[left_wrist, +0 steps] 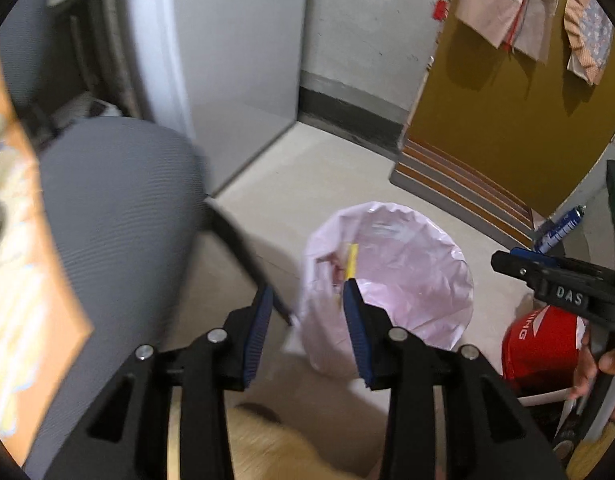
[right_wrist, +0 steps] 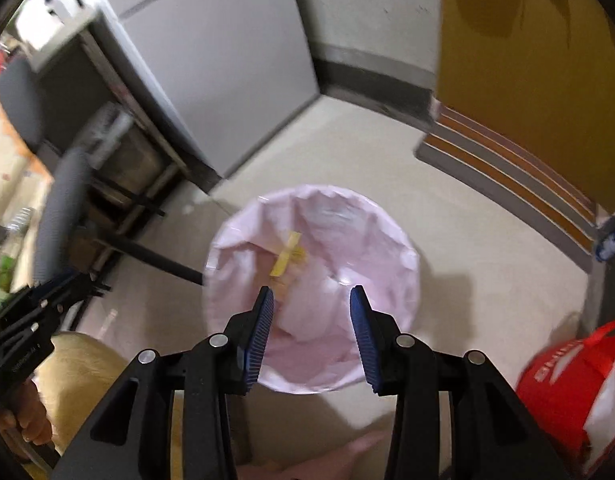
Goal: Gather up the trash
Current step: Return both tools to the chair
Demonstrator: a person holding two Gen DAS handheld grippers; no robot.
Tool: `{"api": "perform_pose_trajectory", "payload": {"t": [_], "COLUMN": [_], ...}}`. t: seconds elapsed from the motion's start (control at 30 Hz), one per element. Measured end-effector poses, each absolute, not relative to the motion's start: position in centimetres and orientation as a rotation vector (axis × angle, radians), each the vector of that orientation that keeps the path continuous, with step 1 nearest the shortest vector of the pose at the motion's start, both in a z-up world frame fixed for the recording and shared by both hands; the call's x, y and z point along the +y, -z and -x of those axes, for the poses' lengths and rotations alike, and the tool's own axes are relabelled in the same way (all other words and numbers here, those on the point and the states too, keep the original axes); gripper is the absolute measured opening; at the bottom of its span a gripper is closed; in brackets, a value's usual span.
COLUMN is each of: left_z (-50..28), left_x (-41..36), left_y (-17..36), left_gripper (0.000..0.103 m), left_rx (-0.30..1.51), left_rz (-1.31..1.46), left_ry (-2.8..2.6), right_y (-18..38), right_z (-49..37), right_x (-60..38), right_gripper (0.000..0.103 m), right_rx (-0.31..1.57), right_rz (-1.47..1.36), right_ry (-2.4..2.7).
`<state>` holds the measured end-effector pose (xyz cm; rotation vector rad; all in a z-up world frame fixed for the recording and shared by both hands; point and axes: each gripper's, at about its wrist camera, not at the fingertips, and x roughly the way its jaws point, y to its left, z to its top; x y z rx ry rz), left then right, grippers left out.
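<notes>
Pale floor holds pink-lined bin [right_wrist: 311,288] below the parted, empty right gripper [right_wrist: 311,300]

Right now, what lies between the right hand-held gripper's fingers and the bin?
Nothing; the right hand-held gripper hangs open over the pink-lined bin, seen in the right wrist view.

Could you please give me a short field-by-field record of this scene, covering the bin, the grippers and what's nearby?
bin: bin lined with a pink bag, on the floor
contents: yellow scrap inside
left gripper: open, nothing between the jaws
right gripper: open, empty, above the bin
nearby: red bag, grey chair, white fridge
</notes>
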<state>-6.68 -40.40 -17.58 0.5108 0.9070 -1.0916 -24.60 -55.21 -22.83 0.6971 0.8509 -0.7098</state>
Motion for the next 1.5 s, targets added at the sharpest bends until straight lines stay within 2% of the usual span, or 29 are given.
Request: {"api": "perform_pose_trajectory", "payload": {"t": [0.1, 0.17, 0.23, 0.37, 0.5, 0.63, 0.77, 1.03, 1.1, 1.5], "left_z": [5.7, 5.0, 4.5, 3.8, 2.8, 2.0, 1.0, -1.0, -1.4, -4.1], "left_x": [-36.1, -33.9, -30.9, -25.5, -21.4, -17.6, -14.3, -9.2, -8.1, -1.9], "left_y": [15.5, 14.5, 13.2, 11.4, 10.7, 9.8, 8.6, 6.4, 6.4, 7.5], "left_gripper": [0.036, 0.039, 0.040, 0.054, 0.061, 0.083, 0.097, 0.097, 0.097, 0.097], "left_rx": [0.888, 0.882, 0.864, 0.831, 0.847, 0.851, 0.846, 0.840, 0.840, 0.932], "left_rz": [-0.477, -0.451, -0.434, -0.397, -0.387, -0.337, -0.295, -0.248, -0.219, -0.045], "left_ry": [1.033, 0.991, 0.932, 0.825, 0.699, 0.628, 0.555, 0.396, 0.387, 0.240], "right_y": [22.3, 21.1, 19.2, 15.3, 13.1, 12.0, 11.1, 9.1, 9.1, 9.9], "right_z": [22.2, 20.3, 18.2, 15.1, 12.9, 10.5, 7.6, 4.2, 3.9, 0.4], "right_x": [-53.1, -51.2, -48.6, -43.9, -40.4, -37.3, -34.0, -30.0, -29.5, -25.4], "right_gripper": [0.039, 0.031, 0.030, 0.030, 0.030, 0.031, 0.031, 0.048, 0.057, 0.061], "right_rx": [0.884, 0.890, 0.872, 0.844, 0.818, 0.812, 0.823, 0.802, 0.803, 0.848], "right_rz": [-0.685, -0.637, -0.560, -0.404, -0.333, -0.279, -0.215, -0.128, -0.116, -0.058], "right_ry": [0.614, 0.561, 0.497, 0.399, 0.304, 0.209, 0.132, 0.041, 0.022, -0.088]}}
